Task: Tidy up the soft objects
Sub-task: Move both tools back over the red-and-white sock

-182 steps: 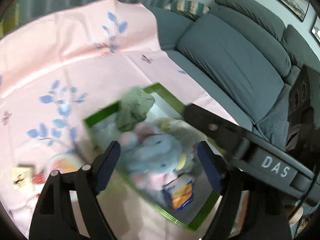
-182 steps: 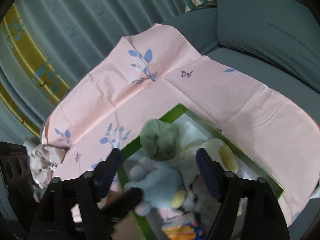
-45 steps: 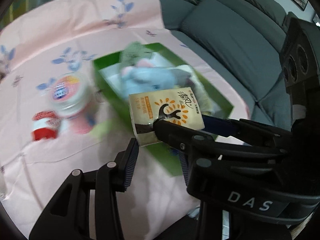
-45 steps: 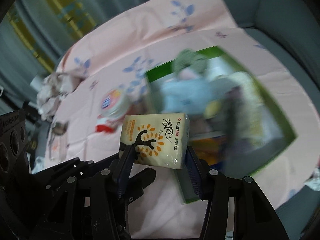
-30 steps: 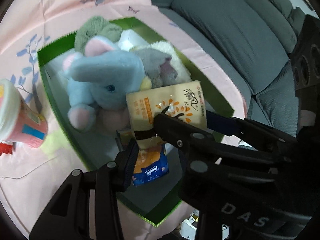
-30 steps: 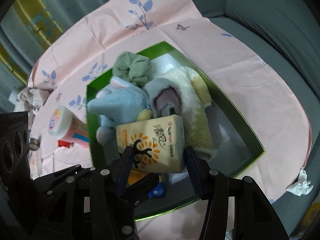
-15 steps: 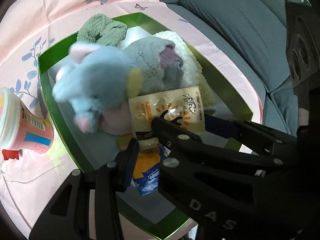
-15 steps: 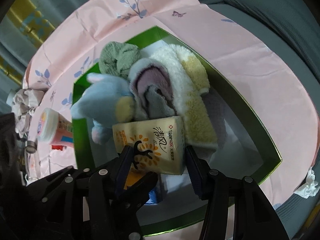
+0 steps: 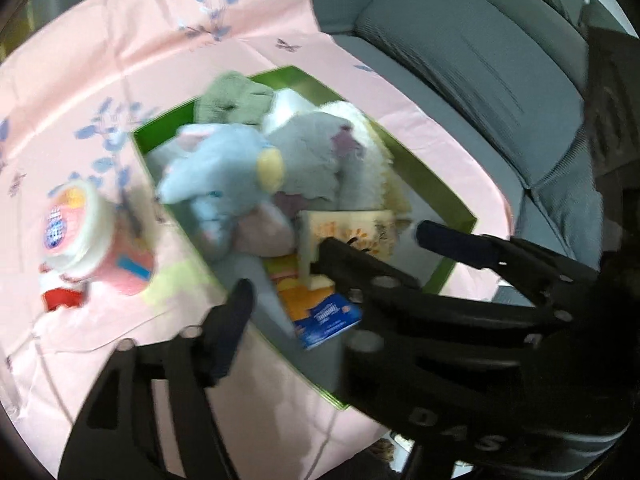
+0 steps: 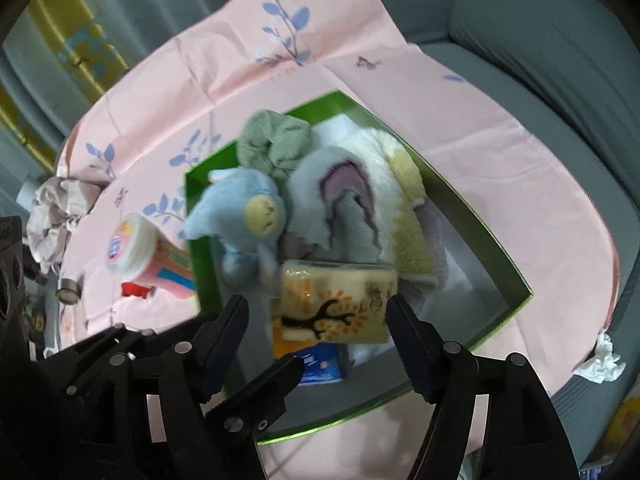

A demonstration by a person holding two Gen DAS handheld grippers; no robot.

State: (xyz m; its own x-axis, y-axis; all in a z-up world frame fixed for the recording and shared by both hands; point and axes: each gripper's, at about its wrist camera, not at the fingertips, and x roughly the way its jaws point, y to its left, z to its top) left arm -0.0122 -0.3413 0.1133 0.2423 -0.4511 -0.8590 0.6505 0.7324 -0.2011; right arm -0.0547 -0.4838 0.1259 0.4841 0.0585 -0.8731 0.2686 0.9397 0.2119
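Over green box (image 10: 496, 236): both jaws just opened, right gripper (image 10: 316, 320) and left gripper (image 9: 332, 268) released; tissue pack (image 10: 334, 304) probably settling atop smaller pack, filling near gap.

Both wrist cameras look steeply down from close above the green box (image 9: 460, 200) (image 10: 500, 248) on the pink cloth (image 9: 100, 60) (image 10: 200, 72). The left one sits nearer the box's left side. Both take in the box, the plush toys (image 9: 224, 160) (image 10: 240, 208) and the sofa (image 9: 480, 60) (image 10: 560, 40) beyond.
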